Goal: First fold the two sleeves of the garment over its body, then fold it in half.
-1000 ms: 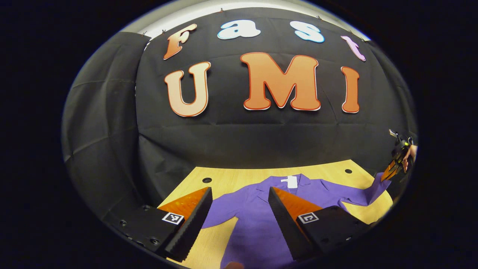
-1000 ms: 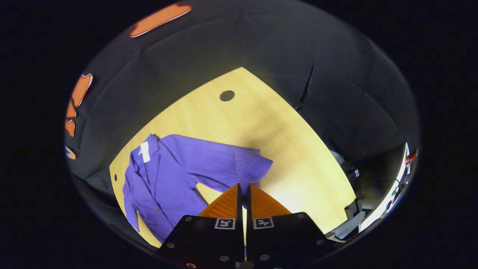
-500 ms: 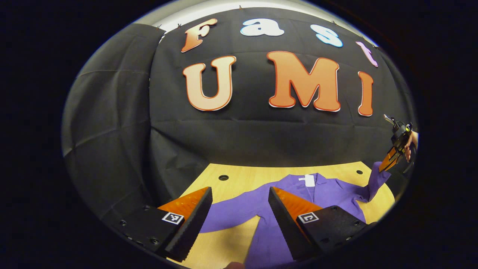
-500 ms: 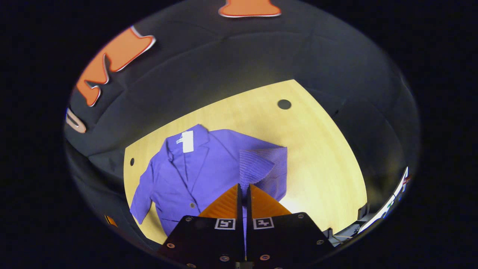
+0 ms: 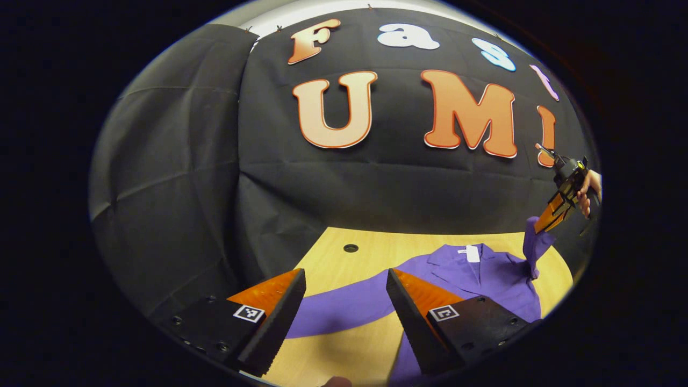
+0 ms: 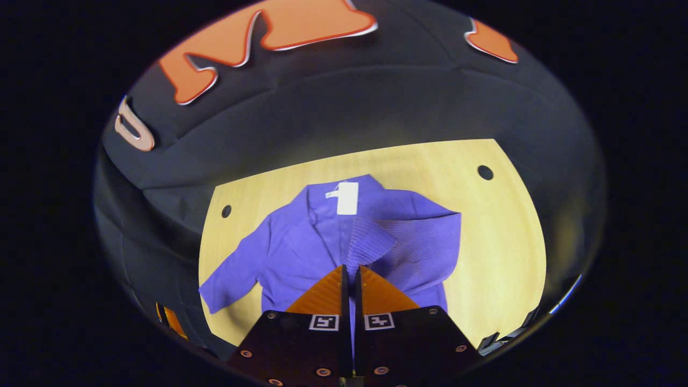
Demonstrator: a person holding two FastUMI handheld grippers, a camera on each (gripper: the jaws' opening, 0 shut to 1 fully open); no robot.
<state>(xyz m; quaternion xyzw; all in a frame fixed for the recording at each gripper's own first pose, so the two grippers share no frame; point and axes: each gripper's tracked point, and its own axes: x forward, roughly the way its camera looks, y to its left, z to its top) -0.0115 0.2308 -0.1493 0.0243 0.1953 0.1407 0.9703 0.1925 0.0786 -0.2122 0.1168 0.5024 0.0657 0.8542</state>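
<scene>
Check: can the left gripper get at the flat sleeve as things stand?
Probably yes. The left gripper is open, the flat sleeve lies on the table just beyond its fingers, nothing between. The right gripper holds the other sleeve farther off.

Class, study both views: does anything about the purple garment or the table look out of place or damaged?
Nothing stands out. The purple garment lies flat on the table; one sleeve is lifted by the right hand-held gripper, which fits the folding.

Each gripper has a black body with small screws (image 5: 219,346), and a square black-and-white marker (image 6: 322,321) on each finger mount.
</scene>
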